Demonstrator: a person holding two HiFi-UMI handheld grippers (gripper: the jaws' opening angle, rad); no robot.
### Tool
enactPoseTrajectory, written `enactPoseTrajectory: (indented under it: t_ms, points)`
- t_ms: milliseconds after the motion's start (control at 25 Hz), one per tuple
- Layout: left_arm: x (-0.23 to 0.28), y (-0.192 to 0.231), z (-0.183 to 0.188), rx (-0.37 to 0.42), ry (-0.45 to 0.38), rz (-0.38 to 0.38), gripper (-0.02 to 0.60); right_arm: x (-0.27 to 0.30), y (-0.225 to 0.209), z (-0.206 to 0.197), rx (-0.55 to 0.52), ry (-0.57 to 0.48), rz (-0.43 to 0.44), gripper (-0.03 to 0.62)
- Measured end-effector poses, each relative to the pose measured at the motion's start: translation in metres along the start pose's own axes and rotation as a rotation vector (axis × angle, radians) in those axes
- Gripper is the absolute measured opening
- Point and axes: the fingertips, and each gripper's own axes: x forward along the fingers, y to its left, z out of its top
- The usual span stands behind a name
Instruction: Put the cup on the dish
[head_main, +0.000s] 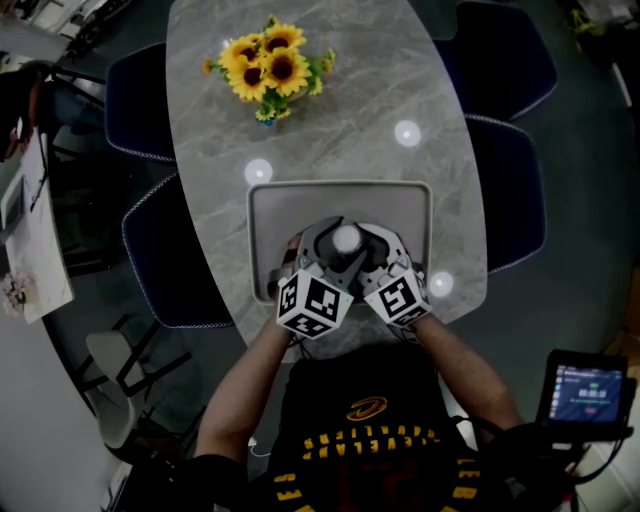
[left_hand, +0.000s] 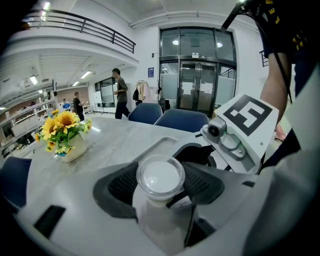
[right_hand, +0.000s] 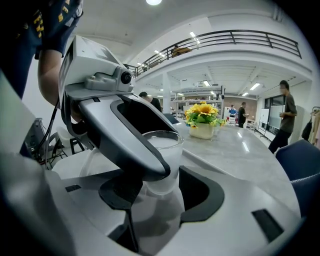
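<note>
A white translucent cup (head_main: 346, 238) hangs over the near part of the grey tray-like dish (head_main: 290, 205) on the marble table. My left gripper (head_main: 330, 246) and right gripper (head_main: 364, 246) meet from the near side, both closed around the cup. In the left gripper view the cup (left_hand: 159, 176) sits upright between the dark pads (left_hand: 122, 184) of the left gripper (left_hand: 161, 190), with the right gripper's marker cube (left_hand: 247, 117) close by. From the right gripper view, the cup (right_hand: 167, 152) stands between the right gripper's (right_hand: 160, 195) jaws, partly hidden by the left gripper's jaw.
A vase of sunflowers (head_main: 266, 65) stands at the far end of the table (head_main: 400, 80). Blue chairs (head_main: 505, 200) line both long sides. A small screen (head_main: 588, 390) sits at the lower right. People stand far off in the hall (left_hand: 120, 92).
</note>
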Motion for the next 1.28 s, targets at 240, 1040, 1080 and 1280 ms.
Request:
enactPoseTrajectory:
  t_ms: [240, 1040, 1080, 1280]
  points:
    - [0.002, -0.001, -0.003, 0.005, 0.009, -0.003, 0.272, 0.001, 0.001, -0.004, 0.001, 0.008, -0.001, 0.233]
    - [0.007, -0.003, -0.010, -0.010, 0.012, -0.006, 0.272, 0.003, 0.002, -0.012, -0.002, 0.027, 0.005, 0.233]
    - [0.008, -0.002, -0.010, -0.013, 0.013, -0.003, 0.272, 0.004, 0.001, -0.013, 0.001, 0.028, 0.006, 0.233]
    - [0.016, 0.006, -0.014, -0.051, 0.012, 0.020, 0.272, 0.012, -0.005, -0.017, 0.016, 0.031, 0.013, 0.235]
